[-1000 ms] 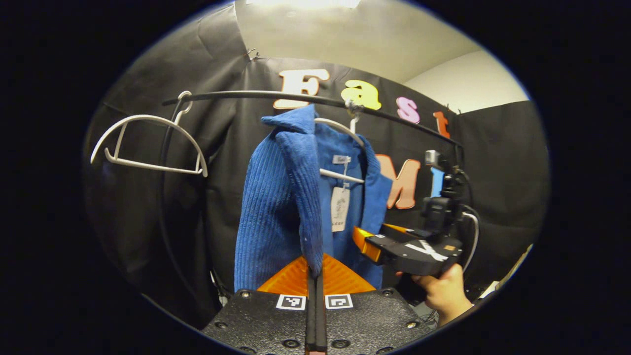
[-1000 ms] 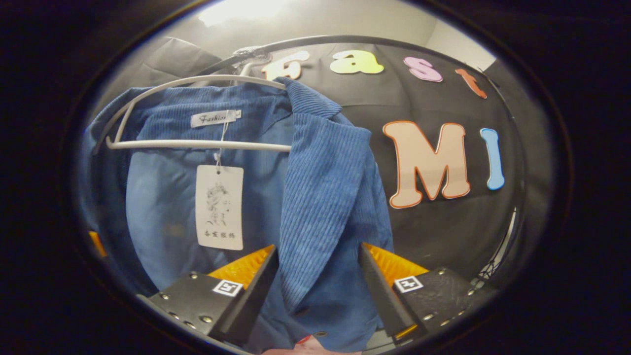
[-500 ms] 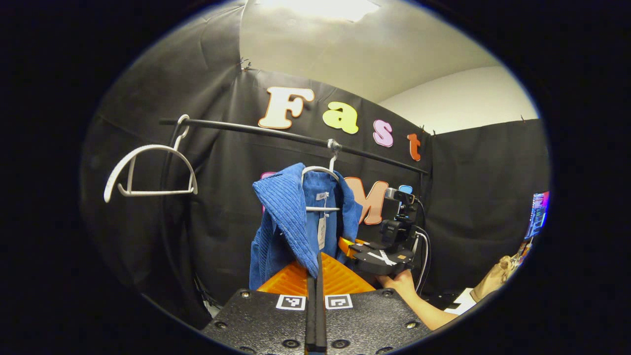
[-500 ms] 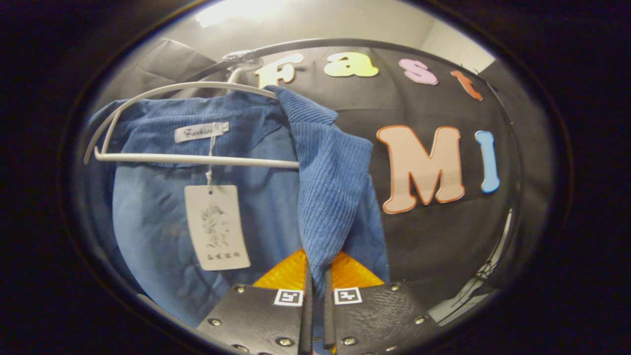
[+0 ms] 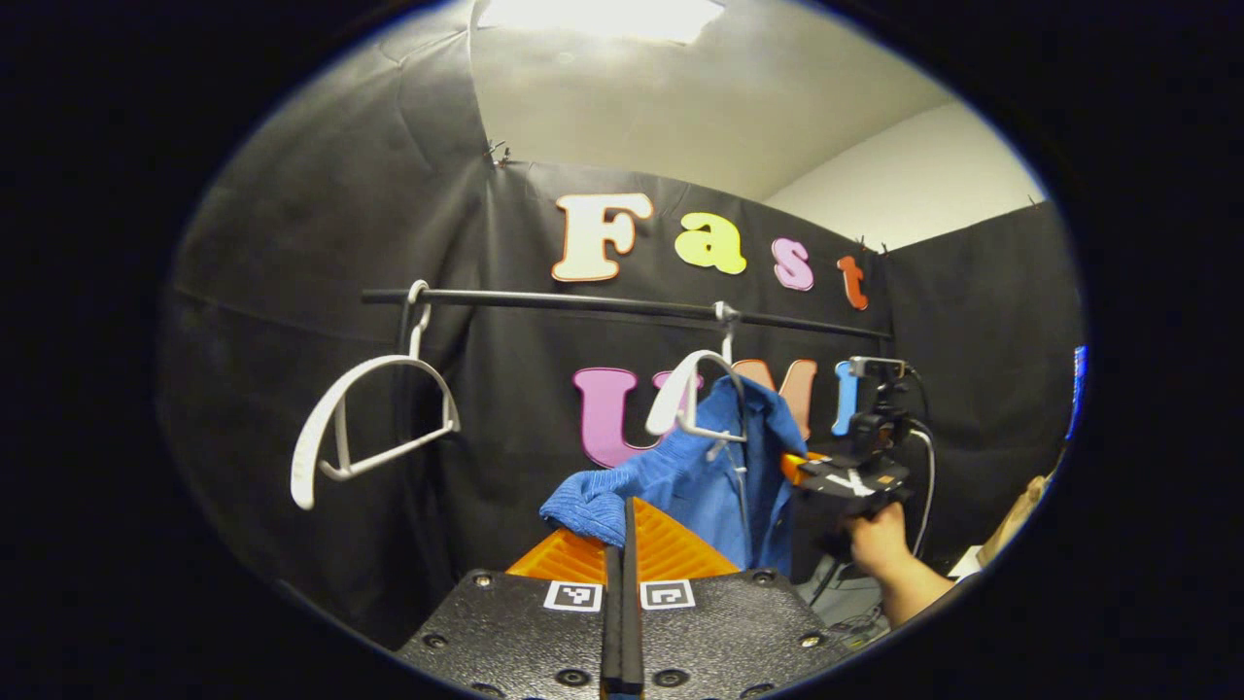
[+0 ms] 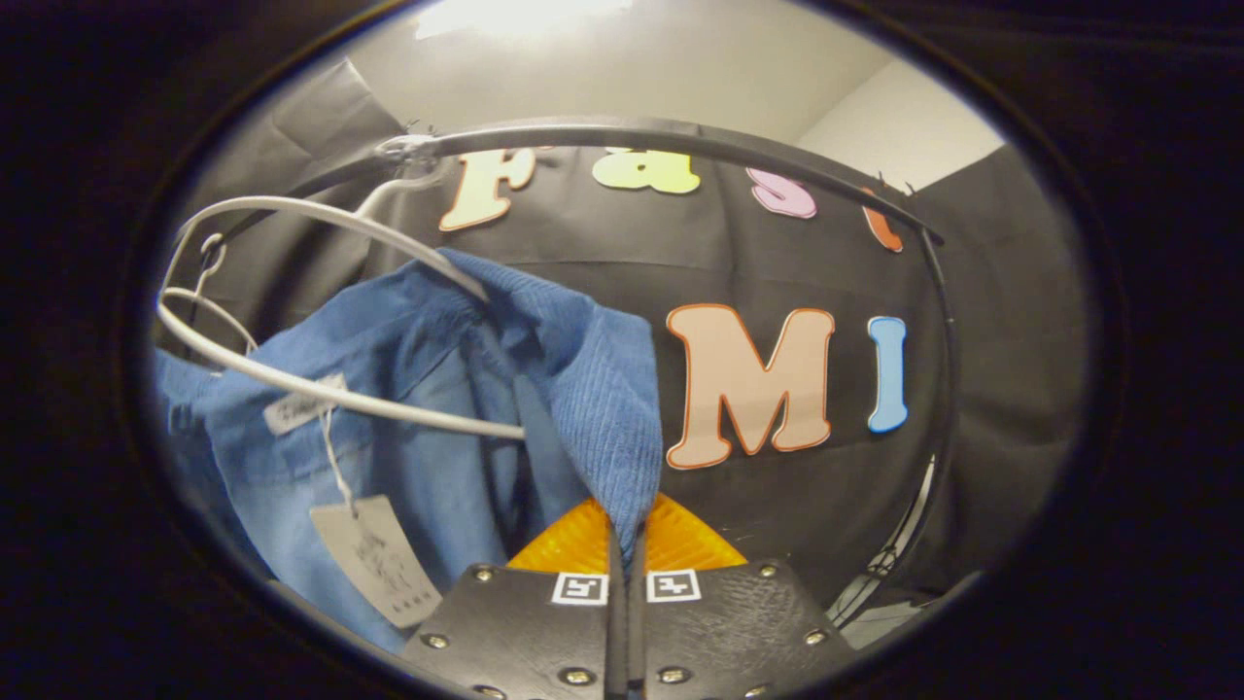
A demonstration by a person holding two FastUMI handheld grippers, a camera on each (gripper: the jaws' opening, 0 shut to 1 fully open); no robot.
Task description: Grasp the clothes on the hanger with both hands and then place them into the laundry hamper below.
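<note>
Jacket hem: the blue jacket [image 6: 408, 408] runs off the lower left of the right gripper view, its bottom unseen.
Paper tag [image 6: 374, 559]: print too blurred to make out.
Right gripper [image 5: 792, 467]: in the left gripper view its fingertips are buried in cloth.
Person: only a hand [image 5: 875, 544] and forearm show.

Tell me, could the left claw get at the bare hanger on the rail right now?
Probably not as things stand: the left claw is shut on the blue shirt, so it isn't free. The way to the bare hanger looks open, though.
</note>
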